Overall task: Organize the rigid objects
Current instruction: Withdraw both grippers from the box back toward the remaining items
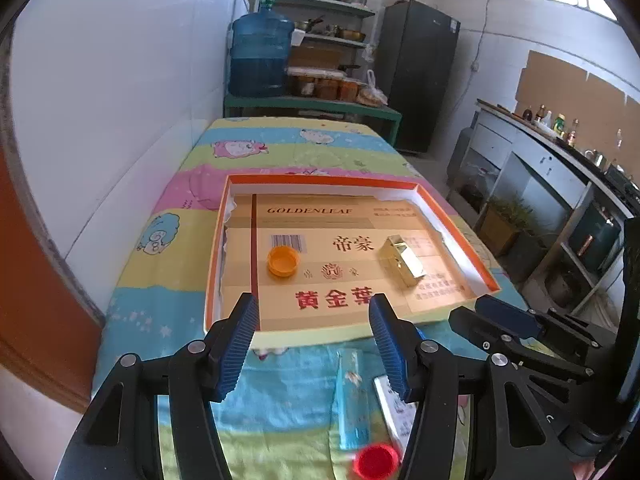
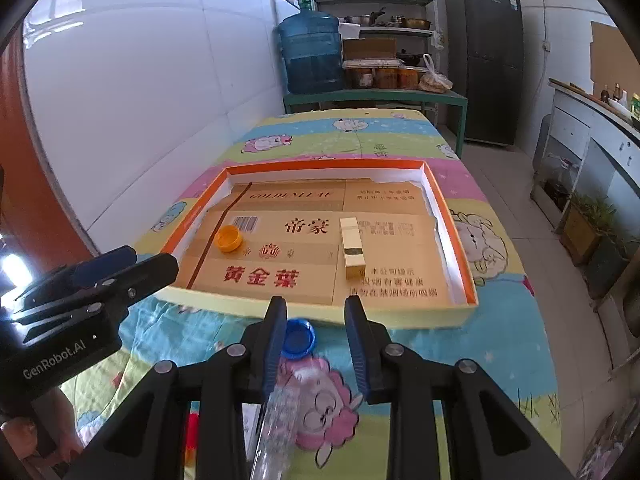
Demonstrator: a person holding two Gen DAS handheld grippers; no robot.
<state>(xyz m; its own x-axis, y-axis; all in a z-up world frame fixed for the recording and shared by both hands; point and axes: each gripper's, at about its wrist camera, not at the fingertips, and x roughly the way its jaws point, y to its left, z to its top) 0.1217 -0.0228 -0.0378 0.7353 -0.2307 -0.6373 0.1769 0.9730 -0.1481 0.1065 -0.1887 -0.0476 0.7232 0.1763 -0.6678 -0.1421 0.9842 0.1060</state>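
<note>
An orange-rimmed shallow box (image 1: 460,224) (image 2: 452,216) lined with cardboard lies on the table. In it sit an orange cap (image 1: 283,261) (image 2: 228,237) and a gold box (image 1: 402,260) (image 2: 352,248). My left gripper (image 1: 314,312) is open and empty above the box's near edge. Below it lie a clear blue tube (image 1: 352,396), a white card (image 1: 394,404) and a red cap (image 1: 377,460). My right gripper (image 2: 316,312) is open and empty above a blue cap (image 2: 298,338) and the clear tube (image 2: 280,420).
The table carries a cartoon-print cloth (image 1: 280,148) (image 2: 500,344). A white wall (image 1: 120,120) runs along the left. A blue water jug (image 1: 258,56) and shelves (image 1: 328,8) stand behind. A counter (image 1: 560,168) and floor lie to the right.
</note>
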